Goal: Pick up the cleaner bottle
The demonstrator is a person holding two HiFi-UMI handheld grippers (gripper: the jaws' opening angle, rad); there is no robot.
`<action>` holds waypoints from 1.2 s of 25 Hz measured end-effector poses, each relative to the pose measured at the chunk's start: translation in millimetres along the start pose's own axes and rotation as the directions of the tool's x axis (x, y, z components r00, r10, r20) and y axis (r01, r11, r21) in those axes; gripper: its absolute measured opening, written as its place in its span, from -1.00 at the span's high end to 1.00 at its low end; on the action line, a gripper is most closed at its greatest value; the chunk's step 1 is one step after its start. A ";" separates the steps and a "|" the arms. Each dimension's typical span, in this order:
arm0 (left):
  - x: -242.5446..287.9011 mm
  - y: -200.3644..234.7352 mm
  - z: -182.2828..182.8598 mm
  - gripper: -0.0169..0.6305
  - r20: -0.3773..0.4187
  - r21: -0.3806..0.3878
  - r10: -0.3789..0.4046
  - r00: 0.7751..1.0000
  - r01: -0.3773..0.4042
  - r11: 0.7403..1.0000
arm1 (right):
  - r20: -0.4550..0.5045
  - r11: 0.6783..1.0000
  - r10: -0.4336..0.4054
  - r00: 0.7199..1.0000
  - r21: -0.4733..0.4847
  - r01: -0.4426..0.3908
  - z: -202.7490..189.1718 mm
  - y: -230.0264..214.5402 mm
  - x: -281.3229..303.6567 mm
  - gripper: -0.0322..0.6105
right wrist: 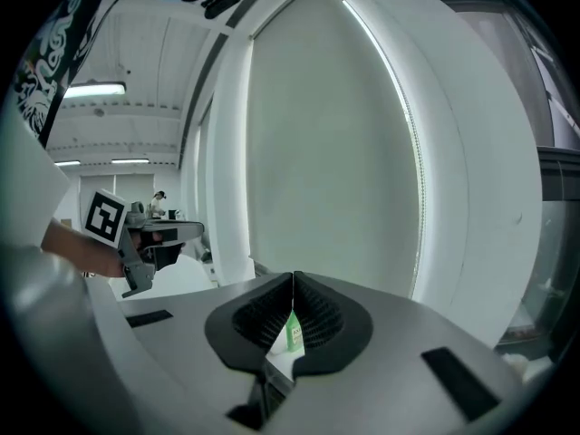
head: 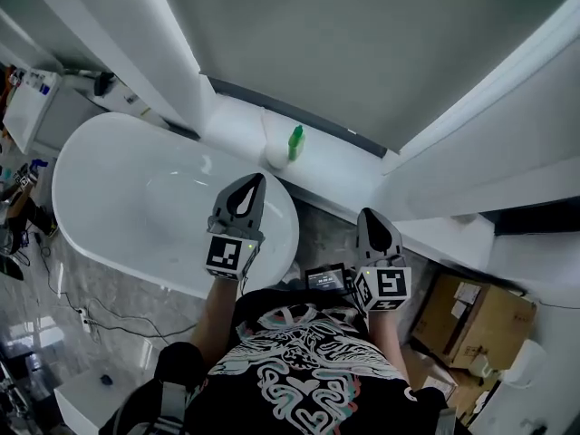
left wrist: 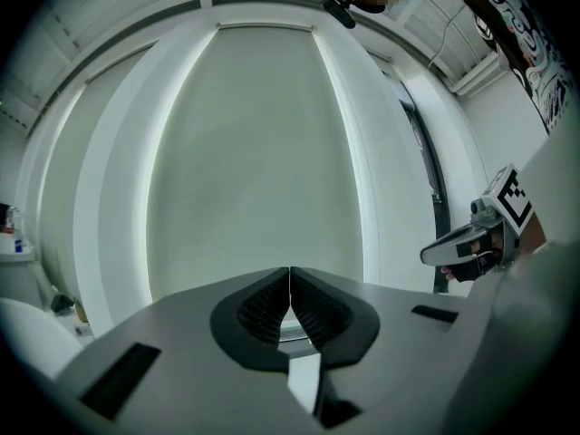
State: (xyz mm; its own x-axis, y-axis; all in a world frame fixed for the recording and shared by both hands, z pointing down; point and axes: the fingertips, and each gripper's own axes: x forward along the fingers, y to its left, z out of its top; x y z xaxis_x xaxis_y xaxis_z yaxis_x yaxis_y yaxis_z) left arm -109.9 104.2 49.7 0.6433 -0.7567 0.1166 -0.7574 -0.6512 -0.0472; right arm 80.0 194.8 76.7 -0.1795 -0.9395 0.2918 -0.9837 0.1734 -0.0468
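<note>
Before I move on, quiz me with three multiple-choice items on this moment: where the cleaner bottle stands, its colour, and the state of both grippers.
1. Where is the cleaner bottle?
A on the floor
B on the white ledge beyond the bathtub
C on a chair

2. Its colour?
A blue
B white
C green

3. State of the left gripper and right gripper?
A both shut, holding nothing
B both open
C one shut on the bottle

Answers:
1 B, the head view shows it upright on the ledge.
2 C, it looks green in the head view and the right gripper view.
3 A, each gripper view shows jaw tips together, with the bottle far off.
</note>
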 end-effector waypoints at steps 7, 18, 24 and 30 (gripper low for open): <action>22.0 9.7 4.3 0.89 0.037 -0.016 -0.010 0.999 0.010 1.000 | -0.001 1.000 0.000 1.000 0.005 0.000 0.9 -3.9 22.9 0.82; 56.5 36.8 -1.7 0.89 0.008 -0.005 0.015 1.000 -0.015 1.000 | 0.028 1.000 0.014 1.000 -0.023 -0.013 18.1 -11.3 71.8 0.82; 75.8 47.3 -21.8 0.89 -0.030 -0.012 0.018 0.999 -0.018 1.000 | 0.006 1.000 0.018 1.000 -0.024 -0.018 11.8 -18.7 98.3 0.82; 89.3 59.4 -42.4 0.89 -0.055 -0.031 0.049 0.997 -0.050 0.998 | -0.028 0.999 0.046 0.999 -0.024 -0.046 2.3 -20.5 120.6 0.82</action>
State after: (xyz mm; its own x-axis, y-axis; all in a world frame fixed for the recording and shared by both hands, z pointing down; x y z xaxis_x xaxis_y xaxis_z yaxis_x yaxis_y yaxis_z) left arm -102.2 0.4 99.4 0.5985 -0.7832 0.1686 -0.7920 -0.6101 -0.0225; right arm 78.5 77.3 110.7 -0.2239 -0.9218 0.3163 -0.9739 0.2238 -0.0374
